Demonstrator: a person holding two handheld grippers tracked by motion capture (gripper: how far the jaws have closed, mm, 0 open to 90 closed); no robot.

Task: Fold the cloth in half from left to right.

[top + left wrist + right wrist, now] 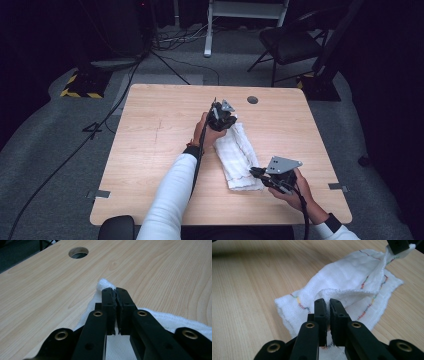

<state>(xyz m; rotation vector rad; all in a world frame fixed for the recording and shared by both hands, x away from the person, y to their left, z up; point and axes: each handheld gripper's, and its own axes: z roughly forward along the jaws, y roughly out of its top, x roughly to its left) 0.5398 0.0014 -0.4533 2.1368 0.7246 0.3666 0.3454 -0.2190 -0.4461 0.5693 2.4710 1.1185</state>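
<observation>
In the high view a white cloth (239, 157) lies on the table (150, 150), a little right of the middle. Its long axis runs from the far end, near the centre of the table, toward the near right edge. It looks folded into a long band with soft wrinkles. The left tool (223, 116) is at the far end of the cloth and the right tool (256, 173) is at the near end.

In the left gripper view the left tool (116, 293) has its jaws pressed together on a corner of the cloth (175, 320), and a small white tip comes out beyond them. A round hole (78, 252) in the table is farther away.

In the right gripper view the right tool (328, 303) is closed on a folded edge of the cloth (342, 277). The cloth is thin, woven white fabric, with a stitched line of many colours near its hem. It stretches away to the upper right, where the left tool (398, 246) lifts its far corner.
</observation>
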